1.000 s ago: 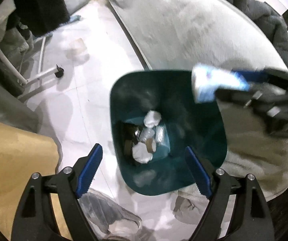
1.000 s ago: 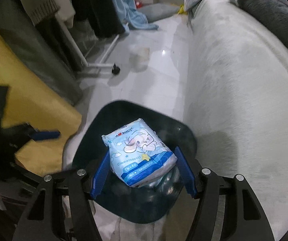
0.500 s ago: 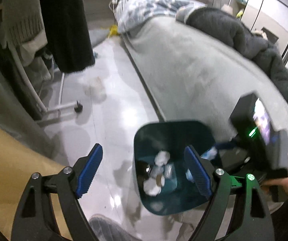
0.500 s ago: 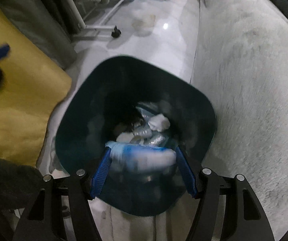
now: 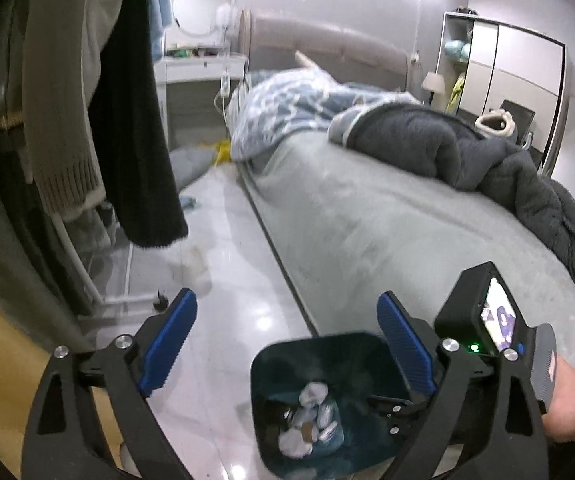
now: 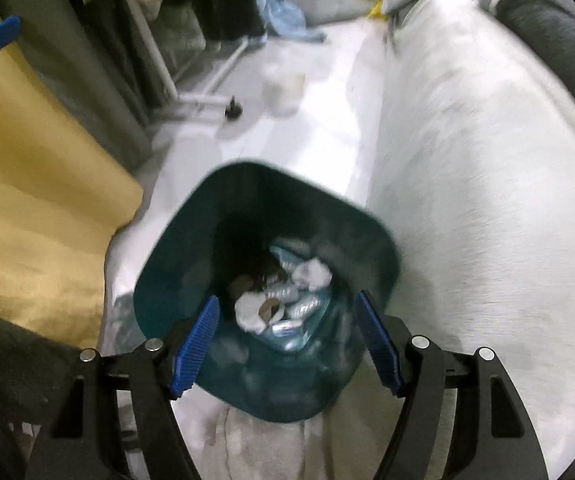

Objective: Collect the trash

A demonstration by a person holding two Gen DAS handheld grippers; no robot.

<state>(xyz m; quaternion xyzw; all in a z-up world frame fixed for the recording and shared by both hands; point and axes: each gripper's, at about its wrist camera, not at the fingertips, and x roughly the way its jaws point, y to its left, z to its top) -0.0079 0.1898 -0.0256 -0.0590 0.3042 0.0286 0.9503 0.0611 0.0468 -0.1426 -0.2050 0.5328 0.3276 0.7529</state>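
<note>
A dark teal trash bin (image 6: 191, 256) stands on the pale floor beside the bed; it also shows low in the left wrist view (image 5: 287, 360). Inside lie crumpled white tissues (image 6: 311, 274), a blue and white tissue pack (image 6: 291, 326) and other scraps. My right gripper (image 6: 287, 340) is open and empty just above the bin's near rim. My left gripper (image 5: 287, 344) is open and empty, raised higher above the floor and bin. The right gripper's body (image 5: 483, 320) shows at the right of the left wrist view.
A bed with a grey cover (image 5: 387, 216) and dark blanket (image 5: 487, 160) runs along the right. A clothes rack with hanging garments (image 5: 87, 100) stands left. A yellow cushion (image 6: 27, 208) lies left of the bin. A pale cup (image 6: 283, 84) sits on the floor beyond.
My right gripper let go of the tissue pack, which now lies in the bin. My left gripper rose and tilted up toward the room.
</note>
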